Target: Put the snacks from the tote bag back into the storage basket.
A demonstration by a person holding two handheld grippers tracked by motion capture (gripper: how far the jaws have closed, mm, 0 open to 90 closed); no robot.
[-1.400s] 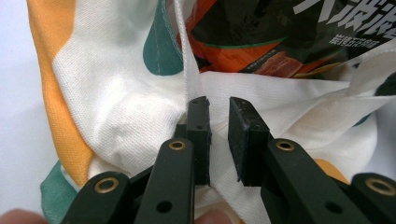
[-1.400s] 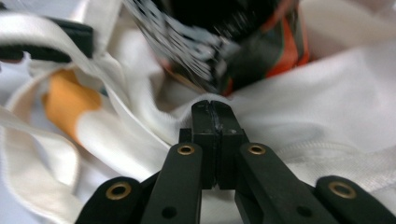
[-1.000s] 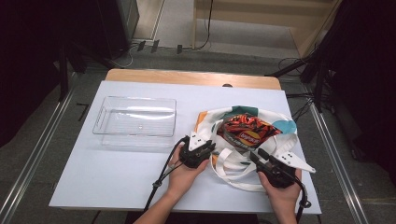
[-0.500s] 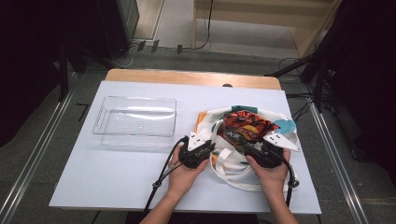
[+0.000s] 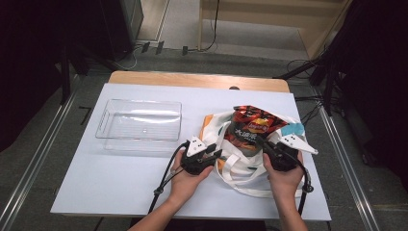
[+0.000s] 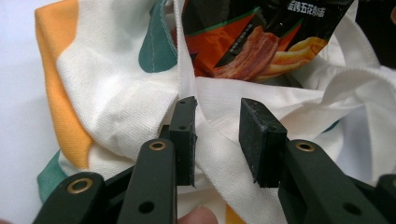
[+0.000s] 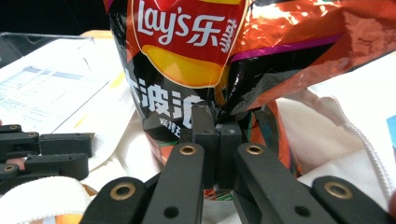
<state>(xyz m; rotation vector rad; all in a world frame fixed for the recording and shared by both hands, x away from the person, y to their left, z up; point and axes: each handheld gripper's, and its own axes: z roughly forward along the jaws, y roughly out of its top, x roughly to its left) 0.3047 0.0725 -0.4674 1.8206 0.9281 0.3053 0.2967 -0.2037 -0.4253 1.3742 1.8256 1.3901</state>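
A white tote bag with orange and teal patches lies on the table's right half. A red and black Lay's chip bag stands up out of its mouth. My right gripper is shut on the chip bag's lower edge; in the right gripper view the jaws pinch the foil of the chip bag. My left gripper is at the tote's left rim. In the left gripper view its jaws stand apart with a fold of the tote bag and a strap between them, the chip bag beyond.
A clear plastic tray sits on the white table to the left of the tote, also seen as the tray in the right gripper view. A wooden strip runs along the far edge. Cables trail from both grippers toward the front edge.
My right gripper moved forward and left from the tote's near right corner and closed on the chip bag, which now stands higher out of the tote. The left gripper stayed at the rim.
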